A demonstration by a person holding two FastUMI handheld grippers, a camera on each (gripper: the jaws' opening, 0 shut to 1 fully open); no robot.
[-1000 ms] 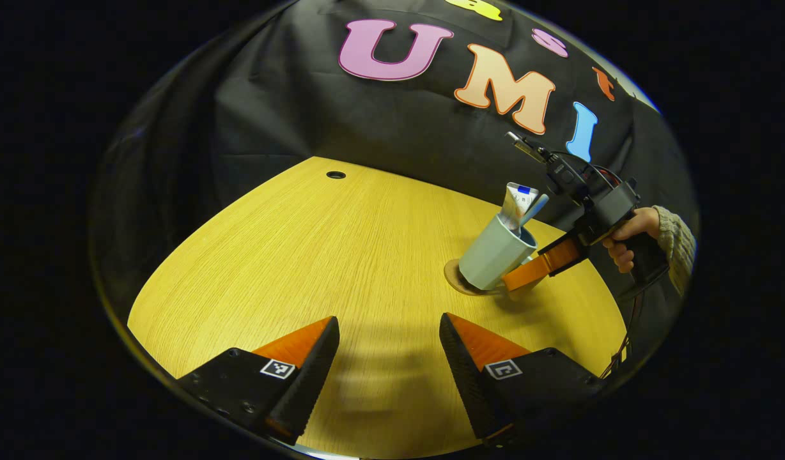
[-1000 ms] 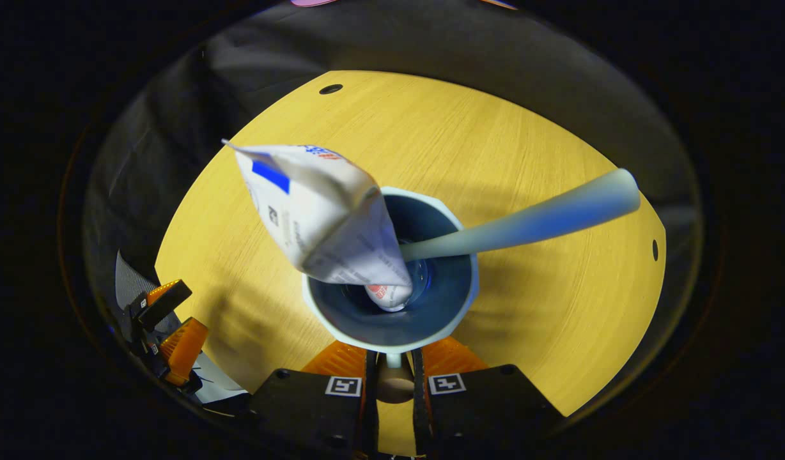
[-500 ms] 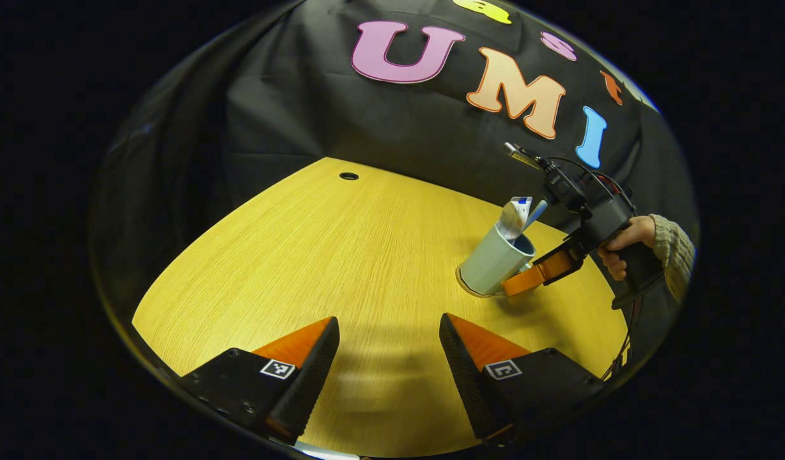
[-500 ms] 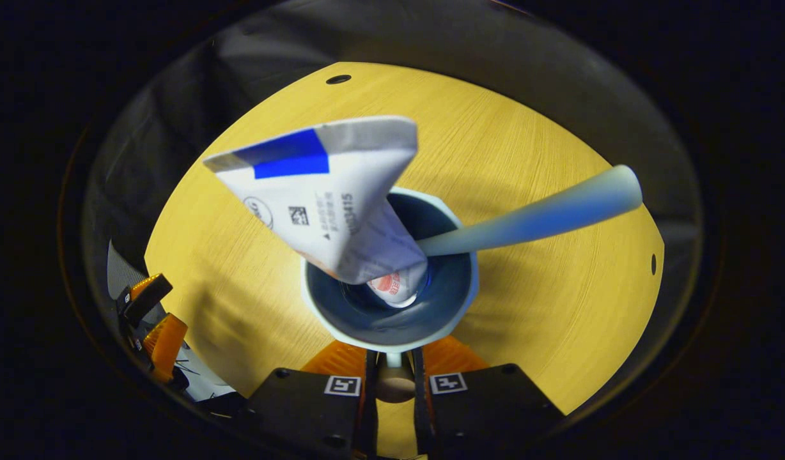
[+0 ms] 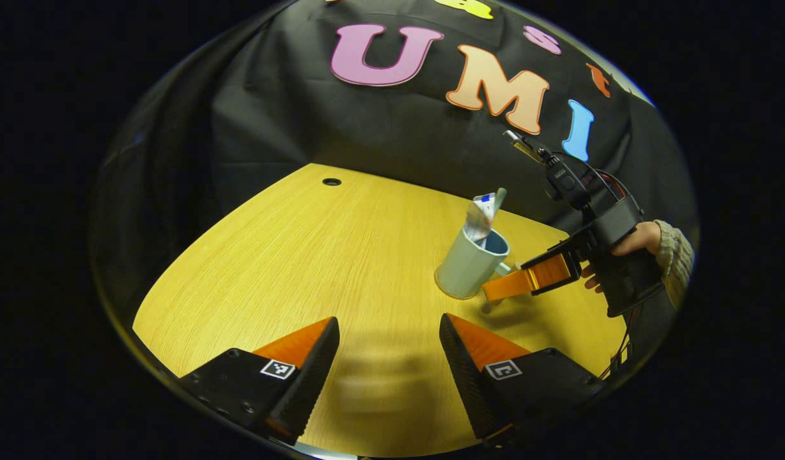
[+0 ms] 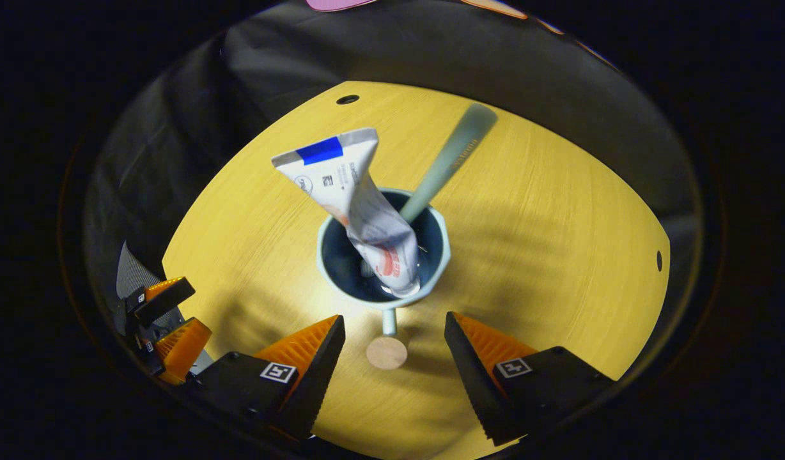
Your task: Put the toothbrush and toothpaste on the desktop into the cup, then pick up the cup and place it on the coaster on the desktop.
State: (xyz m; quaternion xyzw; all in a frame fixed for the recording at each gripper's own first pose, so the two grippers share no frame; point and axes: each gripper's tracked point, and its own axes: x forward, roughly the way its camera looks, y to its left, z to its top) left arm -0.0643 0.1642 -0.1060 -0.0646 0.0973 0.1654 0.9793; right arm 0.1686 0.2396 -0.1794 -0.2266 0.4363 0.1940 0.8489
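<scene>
Cup (image 6: 383, 255) loaded up, sitting on the worktop (image 6: 546, 211).
Pale mug upright, toothpaste (image 6: 360, 204) and toothbrush (image 6: 443, 160) leaning out; coaster (image 6: 387, 352) near its handle.

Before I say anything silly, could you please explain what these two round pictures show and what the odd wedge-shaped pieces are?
There is no robot here: a person holds a hand-held gripper in each hand, and each carries a wide-angle camera looking along its own two fingers.

In the left gripper view, the wedges at the bottom belong to the left hand-held gripper, open above the wooden desktop. Farther off, the person's hand holds the right hand-held gripper beside the cup.

The right gripper view looks down from that second tool. The right hand-held gripper is open, its fingers either side of the cup's handle without touching it. The toothpaste tube and the toothbrush stand in the cup. Whether the cup sits on its coaster cannot be told.

Nothing is held.
</scene>
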